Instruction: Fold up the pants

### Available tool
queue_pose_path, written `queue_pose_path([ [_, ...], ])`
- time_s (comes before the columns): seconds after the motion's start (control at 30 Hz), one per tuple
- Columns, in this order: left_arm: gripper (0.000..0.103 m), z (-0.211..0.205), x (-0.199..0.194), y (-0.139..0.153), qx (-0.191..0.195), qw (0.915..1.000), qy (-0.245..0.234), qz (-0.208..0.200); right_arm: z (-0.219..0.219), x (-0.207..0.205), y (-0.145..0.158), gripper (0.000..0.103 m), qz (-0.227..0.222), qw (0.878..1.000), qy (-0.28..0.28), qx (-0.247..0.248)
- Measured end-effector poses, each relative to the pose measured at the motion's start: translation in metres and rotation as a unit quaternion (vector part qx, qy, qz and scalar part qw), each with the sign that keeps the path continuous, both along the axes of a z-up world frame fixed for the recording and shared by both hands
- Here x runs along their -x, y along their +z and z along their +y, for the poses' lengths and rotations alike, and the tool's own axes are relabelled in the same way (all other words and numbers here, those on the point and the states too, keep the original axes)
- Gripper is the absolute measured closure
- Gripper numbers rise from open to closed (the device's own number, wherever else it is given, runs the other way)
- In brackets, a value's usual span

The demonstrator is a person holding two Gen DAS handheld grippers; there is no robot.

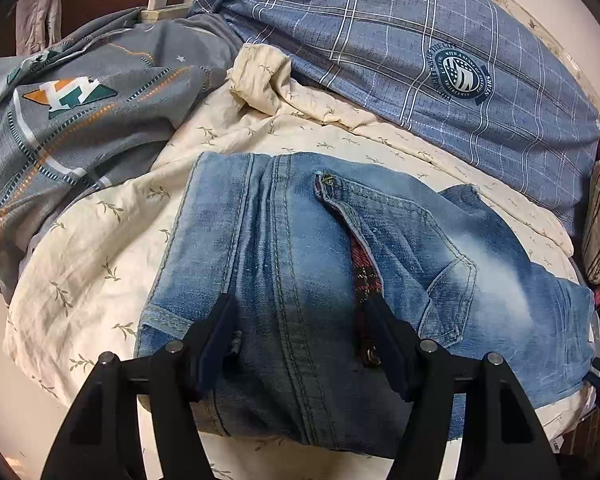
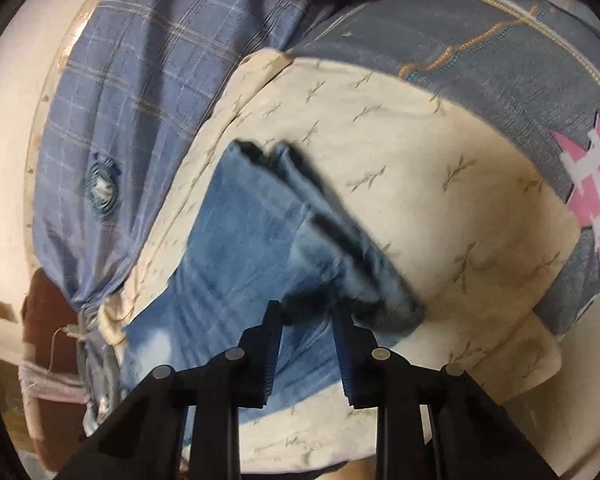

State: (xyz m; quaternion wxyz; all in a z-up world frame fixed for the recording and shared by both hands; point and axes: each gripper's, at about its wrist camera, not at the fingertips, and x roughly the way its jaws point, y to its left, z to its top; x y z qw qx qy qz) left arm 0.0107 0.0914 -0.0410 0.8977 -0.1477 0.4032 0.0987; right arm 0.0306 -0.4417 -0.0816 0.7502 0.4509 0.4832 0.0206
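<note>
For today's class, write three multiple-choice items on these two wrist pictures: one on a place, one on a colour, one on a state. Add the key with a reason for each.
1. What do the folded blue denim jeans lie on?
A. a cream leaf-print sheet
B. a wooden floor
C. a glass table

2. What colour lining shows at the jeans' pocket opening?
A. plain yellow
B. red plaid
C. green stripes

3. How does the left gripper stand?
A. shut on a pillow
B. out of view
C. jaws apart over the denim

Key: 1 A, cream sheet surrounds the jeans; 2 B, red plaid strip shows; 3 C, both fingers stand wide apart.
</note>
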Motion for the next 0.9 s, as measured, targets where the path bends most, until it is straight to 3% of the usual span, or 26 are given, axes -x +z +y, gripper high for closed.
queue_pose_path([
  [0.03,0.035,0.000,0.001,0.000,0.000,1.0000,-0.001,0.000,-0.002,0.002,-0.001,0.069,0.005,1.000,-0.008,-0.007],
  [0.07,0.035,0.000,0.002,0.000,0.001,1.0000,-0.001,-0.001,-0.005,0.009,-0.004,0.043,0.009,0.999,-0.026,-0.021],
  [0.1,0.035,0.000,0.002,0.000,0.002,1.0000,-0.001,-0.001,-0.004,0.012,-0.007,0.030,0.006,0.999,-0.038,-0.031],
  [0.33,0.035,0.000,0.003,-0.001,0.002,1.0000,-0.001,-0.002,0.002,0.010,-0.003,0.028,-0.021,0.998,-0.037,-0.037],
  [0.5,0.035,-0.003,0.003,-0.001,-0.006,1.0000,-0.001,-0.002,0.011,-0.006,-0.009,0.036,-0.018,0.999,-0.036,-0.028],
  [0.53,0.035,-0.003,0.003,-0.001,-0.006,1.0000,0.000,-0.002,0.011,-0.008,-0.013,0.043,-0.008,0.999,-0.036,-0.019],
  [0.67,0.034,-0.003,0.002,0.000,-0.010,0.9999,0.002,-0.001,0.008,-0.007,-0.016,0.088,-0.002,0.999,-0.045,0.014],
  [0.73,0.034,-0.003,0.002,0.000,-0.010,0.9999,0.003,-0.001,0.008,-0.002,-0.005,0.096,-0.021,0.998,-0.035,0.041],
  [0.9,0.034,-0.004,0.002,0.001,-0.017,0.9998,0.002,-0.002,0.014,0.029,0.046,0.098,-0.081,0.988,-0.033,0.128],
])
